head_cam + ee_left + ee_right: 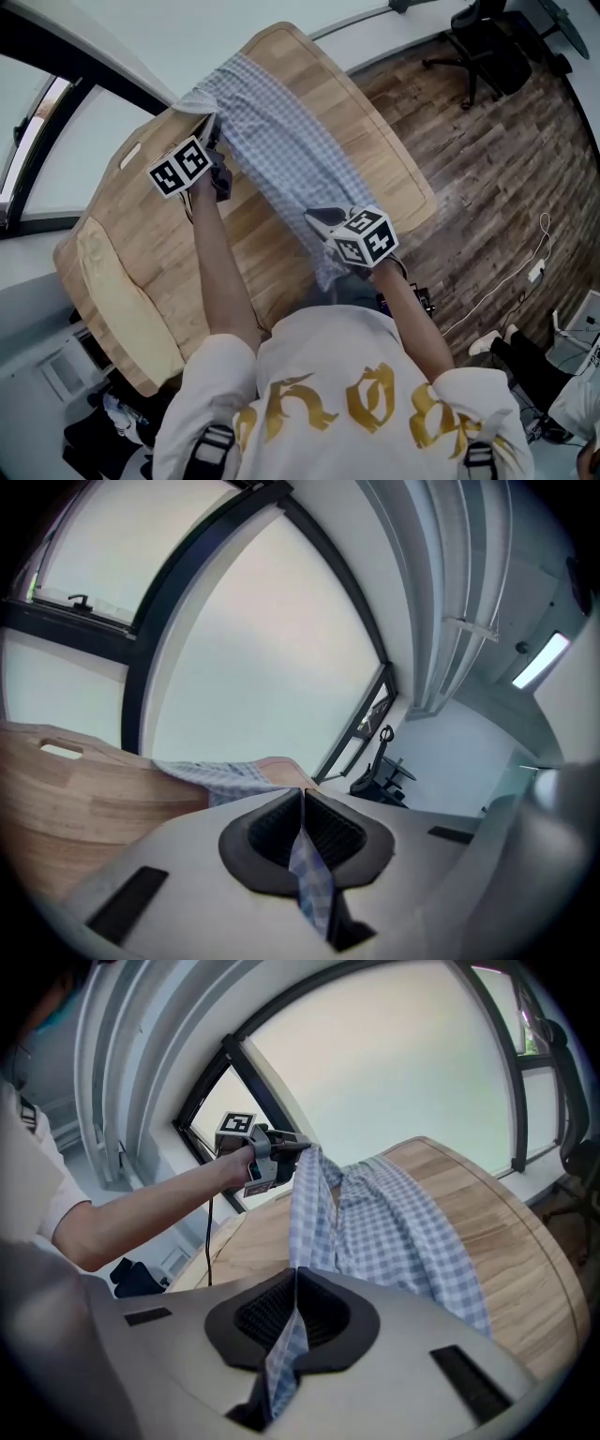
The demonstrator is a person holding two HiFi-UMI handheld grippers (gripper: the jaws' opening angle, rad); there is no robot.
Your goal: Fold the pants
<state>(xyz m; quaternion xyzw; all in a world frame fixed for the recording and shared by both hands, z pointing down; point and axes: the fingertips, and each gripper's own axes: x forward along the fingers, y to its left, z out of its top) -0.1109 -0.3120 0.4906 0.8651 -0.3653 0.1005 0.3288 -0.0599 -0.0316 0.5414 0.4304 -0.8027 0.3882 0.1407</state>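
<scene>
Checked pants [281,155] lie stretched along the wooden table [150,253], w/ one long edge held up off it. L gripper [302,829] is closed on the cloth at the far end. R gripper [292,1321] is closed on the cloth at the end near the person, each w/ a thin fold pinched betw. its pads.

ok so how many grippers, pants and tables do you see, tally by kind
grippers: 2, the left gripper and the right gripper, each shut on the cloth
pants: 1, blue checked
table: 1, wooden
total: 4
</scene>
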